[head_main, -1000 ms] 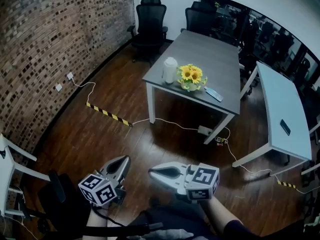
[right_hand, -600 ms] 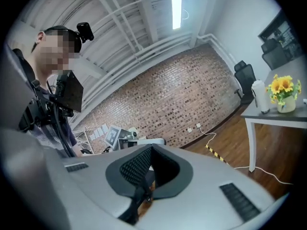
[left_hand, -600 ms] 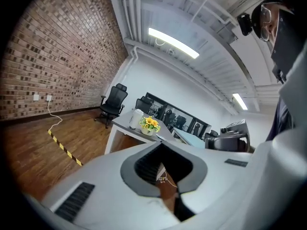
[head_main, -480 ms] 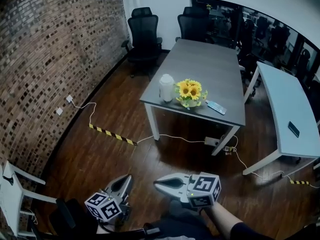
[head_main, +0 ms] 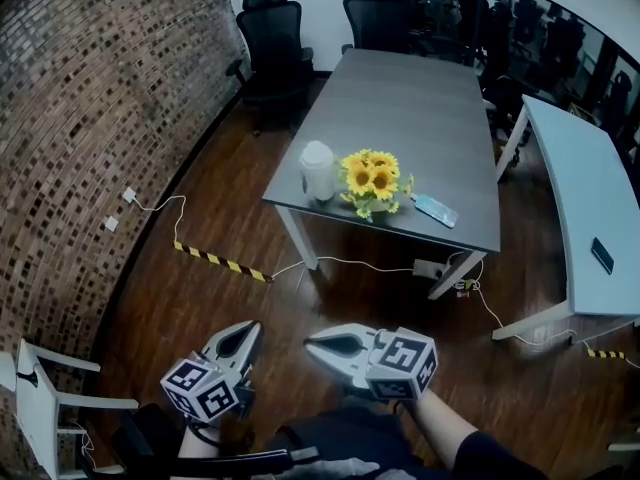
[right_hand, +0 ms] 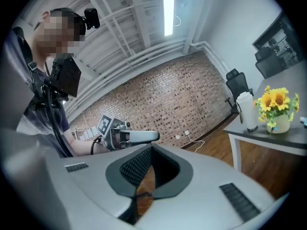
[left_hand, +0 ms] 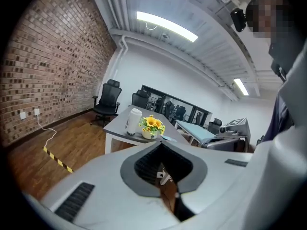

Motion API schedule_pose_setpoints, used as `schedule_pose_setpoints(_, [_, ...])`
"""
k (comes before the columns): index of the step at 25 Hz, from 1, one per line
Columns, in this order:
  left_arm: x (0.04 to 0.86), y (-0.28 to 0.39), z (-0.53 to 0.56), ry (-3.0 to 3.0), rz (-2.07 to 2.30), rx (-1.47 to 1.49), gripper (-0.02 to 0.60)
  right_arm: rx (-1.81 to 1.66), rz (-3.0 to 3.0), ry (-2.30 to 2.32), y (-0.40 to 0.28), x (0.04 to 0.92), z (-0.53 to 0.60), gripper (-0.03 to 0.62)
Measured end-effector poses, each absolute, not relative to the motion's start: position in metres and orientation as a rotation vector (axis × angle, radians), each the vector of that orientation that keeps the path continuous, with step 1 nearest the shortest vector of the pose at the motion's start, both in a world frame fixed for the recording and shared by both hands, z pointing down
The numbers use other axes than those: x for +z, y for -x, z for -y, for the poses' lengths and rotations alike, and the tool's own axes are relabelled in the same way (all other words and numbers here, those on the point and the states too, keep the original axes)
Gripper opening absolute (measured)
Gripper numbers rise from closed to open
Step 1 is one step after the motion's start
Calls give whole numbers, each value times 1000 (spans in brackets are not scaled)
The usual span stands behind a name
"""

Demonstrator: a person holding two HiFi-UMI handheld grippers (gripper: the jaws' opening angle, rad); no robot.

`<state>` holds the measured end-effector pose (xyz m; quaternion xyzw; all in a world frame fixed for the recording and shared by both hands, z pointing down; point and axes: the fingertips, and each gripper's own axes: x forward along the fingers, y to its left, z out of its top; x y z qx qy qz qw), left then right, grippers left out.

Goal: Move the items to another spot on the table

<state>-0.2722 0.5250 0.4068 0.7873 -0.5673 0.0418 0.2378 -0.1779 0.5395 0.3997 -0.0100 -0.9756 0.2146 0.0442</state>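
Low in the head view, close to the person's body, both tools are held side by side over the wooden floor (head_main: 170, 308). The left gripper (head_main: 244, 330) points forward and slightly down towards the tables, its marker cube (head_main: 200, 390) nearest the camera and hiding the hand behind it. Its jaws are pressed together with nothing between them, as its own view confirms. The right gripper (head_main: 312, 344) lies about level and is turned across the body, its tip aimed at the left one and stopping just short of it. Its jaws are likewise closed and empty. A bare forearm (head_main: 440, 430) runs back from its cube (head_main: 403, 364) to a dark sleeve at the bottom edge.

Farther off, a strip of yellow-and-black tape (head_main: 220, 262) and a white cable lie on the floor. Well beyond both tools stands the grey table (head_main: 430, 98). At its near end sit a white tumbler (head_main: 317, 171), upright, a pot of sunflowers (head_main: 372, 180) just to its right, and a flat pale-blue device (head_main: 436, 210) lying near the near edge. None of them is touched. A white table (head_main: 580, 188) stands to the right, black office chairs (head_main: 270, 28) at the far end, and a brick wall (head_main: 90, 98) along the left
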Motion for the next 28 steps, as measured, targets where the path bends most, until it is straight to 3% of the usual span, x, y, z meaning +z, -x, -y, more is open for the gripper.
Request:
schedule_pose_setpoints(12, [410, 326, -442, -2156, 1508, 30, 12, 542, 2959, 9, 235, 394, -466, 5])
schedule_pose_setpoints(28, [409, 477, -358, -2298, 1251, -24, 12, 545, 2877, -246, 404, 393, -408, 5])
